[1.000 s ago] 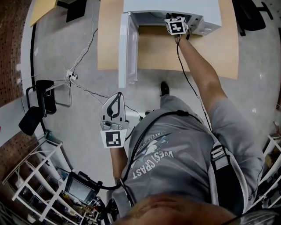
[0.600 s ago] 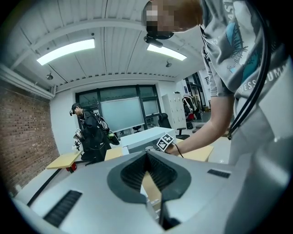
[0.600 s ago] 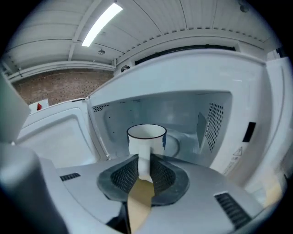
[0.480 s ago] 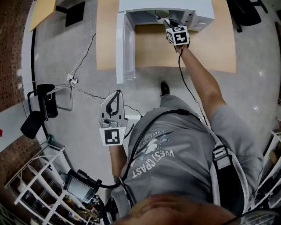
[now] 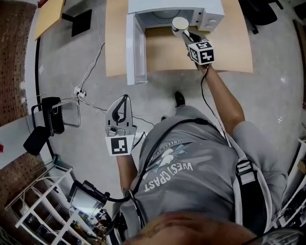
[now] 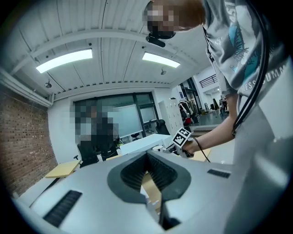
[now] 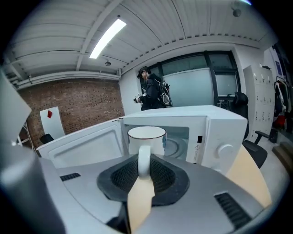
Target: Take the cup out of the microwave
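A white cup [image 5: 180, 24] with a dark rim hangs just in front of the open white microwave [image 5: 213, 10], above the wooden table [image 5: 229, 50]. My right gripper [image 5: 185, 32] is shut on the cup's handle [image 7: 143, 161]. In the right gripper view the cup [image 7: 146, 138] stands upright beyond my right gripper [image 7: 143, 167], with the microwave's empty cavity [image 7: 176, 144] behind it. The microwave door [image 5: 136, 48] swings out to the left. My left gripper [image 5: 125, 99] hangs by the person's side over the floor, its tips together, holding nothing.
A black chair [image 5: 45, 117] and trailing cables [image 5: 91, 98] lie on the floor at left. White wire shelves [image 5: 33, 201] stand at the lower left. A second table [image 5: 48, 14] sits at the top left. A person [image 7: 153, 93] stands behind the microwave.
My right gripper has drawn back out of the microwave toward the person and risen, bringing the cup clear of the cavity. The left gripper has stayed in place.
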### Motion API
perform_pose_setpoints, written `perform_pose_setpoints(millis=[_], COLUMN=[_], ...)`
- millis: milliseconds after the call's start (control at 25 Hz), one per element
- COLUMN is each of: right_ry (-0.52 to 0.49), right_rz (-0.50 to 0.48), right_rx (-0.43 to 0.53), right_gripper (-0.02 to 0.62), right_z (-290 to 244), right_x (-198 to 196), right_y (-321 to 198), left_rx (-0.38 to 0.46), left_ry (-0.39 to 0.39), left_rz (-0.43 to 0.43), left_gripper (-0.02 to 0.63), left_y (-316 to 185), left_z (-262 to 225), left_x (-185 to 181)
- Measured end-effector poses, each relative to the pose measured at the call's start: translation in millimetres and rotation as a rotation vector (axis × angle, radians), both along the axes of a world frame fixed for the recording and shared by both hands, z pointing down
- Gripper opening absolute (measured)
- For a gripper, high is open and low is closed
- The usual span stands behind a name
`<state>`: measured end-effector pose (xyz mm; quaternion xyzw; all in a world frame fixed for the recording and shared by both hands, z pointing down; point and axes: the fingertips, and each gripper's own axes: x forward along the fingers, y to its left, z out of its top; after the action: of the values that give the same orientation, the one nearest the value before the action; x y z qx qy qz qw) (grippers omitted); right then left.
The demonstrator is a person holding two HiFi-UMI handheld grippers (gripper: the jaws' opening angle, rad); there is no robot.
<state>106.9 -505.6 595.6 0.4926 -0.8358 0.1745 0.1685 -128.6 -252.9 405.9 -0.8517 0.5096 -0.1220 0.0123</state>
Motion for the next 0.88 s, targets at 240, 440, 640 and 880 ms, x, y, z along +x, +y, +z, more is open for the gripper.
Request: perform_pose_setpoints(millis=[240,440,640,880], right_ry=[0.01,-0.004,-0.006,-0.007], right_rz=[-0.01,0.019,0.012,0.009], right_rx=[0.1,0.166,0.232,0.296], right_gripper=[0.074,0.074,0.074,0.074], right_z=[-80,-146,-200,-238], right_x=[13,13,-7,-20], right_y=[89,178,251,330], left_rx=[0.086,0.133,0.192,0.245], left_ry=[0.048,0.077,0.08,0.094], left_rz=[0.102,0.168,0.223,0.285], left_gripper=[0.043,0.043,0.043,0.043], left_y=[40,87,120,160], left_z=[-14,-41,-57,-65], left_x=[2,-11,-31,-38])
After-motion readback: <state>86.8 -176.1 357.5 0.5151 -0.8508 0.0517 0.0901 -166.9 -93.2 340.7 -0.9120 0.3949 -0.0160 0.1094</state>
